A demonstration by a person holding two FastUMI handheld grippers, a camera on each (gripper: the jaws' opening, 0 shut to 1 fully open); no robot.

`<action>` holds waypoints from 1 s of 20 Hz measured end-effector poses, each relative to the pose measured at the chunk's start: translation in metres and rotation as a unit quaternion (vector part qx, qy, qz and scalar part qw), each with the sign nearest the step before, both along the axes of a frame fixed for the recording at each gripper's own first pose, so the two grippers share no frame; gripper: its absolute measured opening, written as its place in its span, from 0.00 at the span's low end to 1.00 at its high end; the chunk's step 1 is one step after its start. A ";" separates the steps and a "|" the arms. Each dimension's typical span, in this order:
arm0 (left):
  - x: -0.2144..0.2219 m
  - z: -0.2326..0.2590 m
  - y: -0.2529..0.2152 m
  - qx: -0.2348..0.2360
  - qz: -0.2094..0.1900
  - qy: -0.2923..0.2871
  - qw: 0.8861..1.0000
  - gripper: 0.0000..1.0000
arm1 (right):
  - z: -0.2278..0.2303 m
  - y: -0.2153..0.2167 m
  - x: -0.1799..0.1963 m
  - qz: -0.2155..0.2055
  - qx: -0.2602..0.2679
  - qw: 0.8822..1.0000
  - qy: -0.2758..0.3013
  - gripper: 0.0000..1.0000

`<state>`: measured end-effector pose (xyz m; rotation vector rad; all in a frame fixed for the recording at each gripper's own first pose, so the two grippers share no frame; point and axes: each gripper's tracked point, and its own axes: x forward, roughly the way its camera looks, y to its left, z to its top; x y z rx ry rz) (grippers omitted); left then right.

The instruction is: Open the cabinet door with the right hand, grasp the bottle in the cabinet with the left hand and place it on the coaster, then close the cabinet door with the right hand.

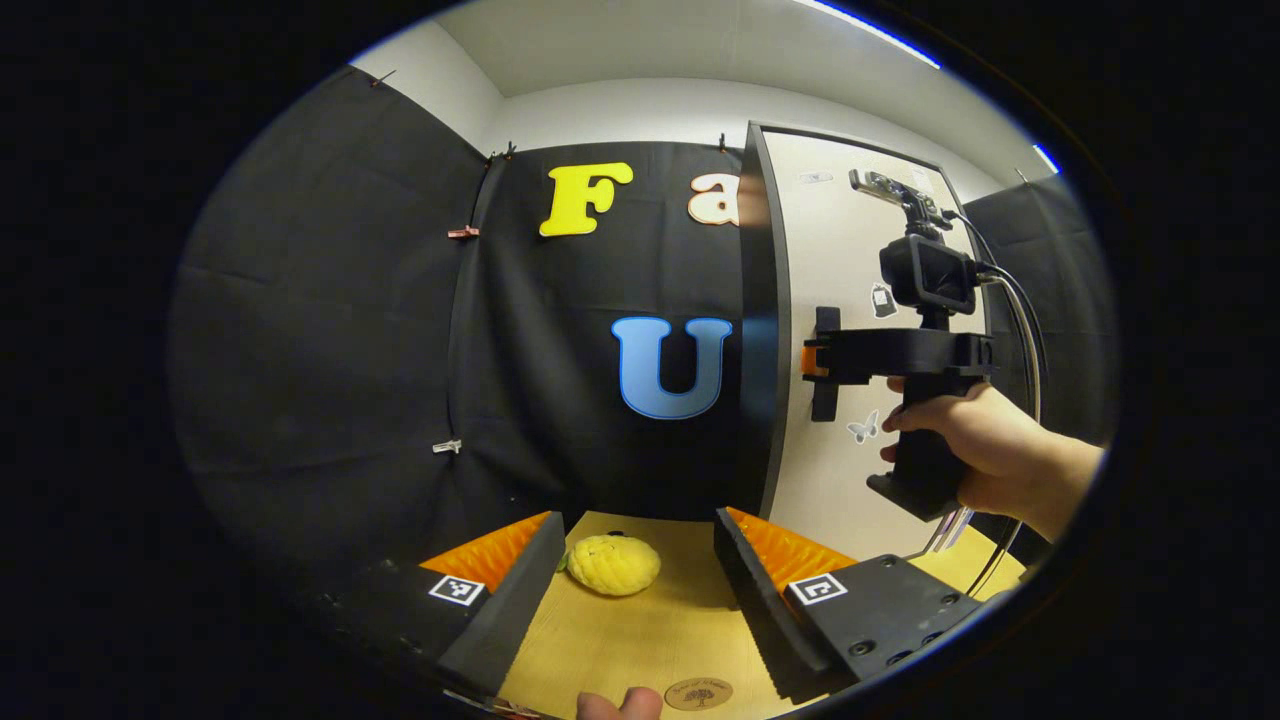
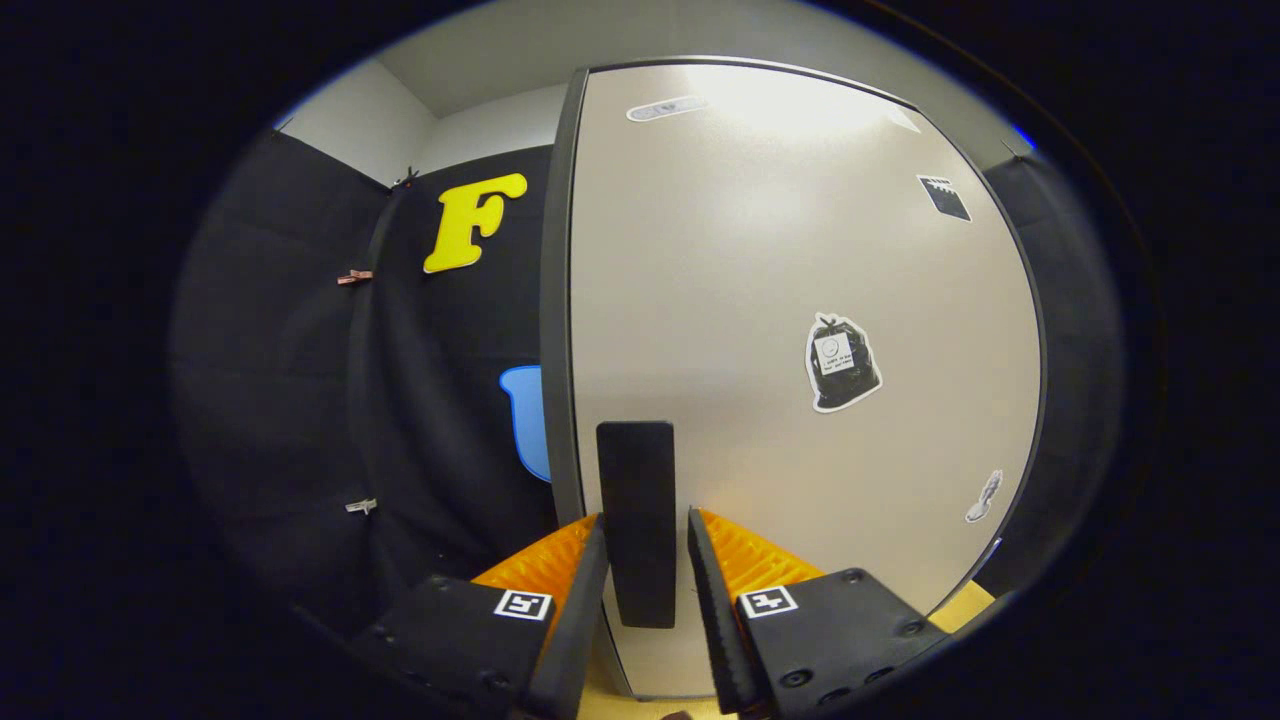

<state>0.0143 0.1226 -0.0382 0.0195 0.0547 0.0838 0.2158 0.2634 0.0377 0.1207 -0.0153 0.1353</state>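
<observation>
A: Starting at the right gripper (image 2: 640,535): in the right gripper view we see its fingers either side of the door handle (image 2: 637,520), a dark upright bar, with the jaws nearly closed around it. Whether both pads truly press on it, we cannot tell.

B: In the left gripper view we see that same gripper at about 3 o'clock, level and pointing at the cabinet door (image 1: 850,300). A hand (image 1: 975,450) wraps its grip from below, the forearm running off toward 4 o'clock, and cables hang behind it.

A: And the left gripper (image 1: 640,545)? We see its jaws spread wide with nothing between the fingers, held low over the table (image 1: 640,640).

B: Beyond its fingertips, at 12 o'clock from them, lies a yellow plush toy (image 1: 612,564) on the wood. The coaster (image 1: 698,693), a small round disc, sits at 6 o'clock near the bottom edge, bare, with a fingertip (image 1: 620,705) just beside it at 9 o'clock.

A: As for the cabinet, we see its door shut or nearly so; it carries a few stickers (image 2: 842,362), and we cannot see inside, so we can't place the bottle.
</observation>
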 end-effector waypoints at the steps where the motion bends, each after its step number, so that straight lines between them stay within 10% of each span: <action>1: 0.000 0.000 0.000 -0.001 -0.002 0.000 1.000 0.95 | -0.002 0.001 -0.001 -0.006 0.001 1.000 0.001 0.50; 7: -0.004 0.006 -0.001 -0.002 -0.002 -0.006 1.000 0.95 | -0.003 -0.002 0.002 -0.017 -0.007 1.000 0.007 0.21; 20: -0.031 0.018 -0.021 -0.009 -0.009 -0.018 1.000 0.95 | 0.000 -0.008 -0.066 0.084 0.001 0.996 0.011 0.18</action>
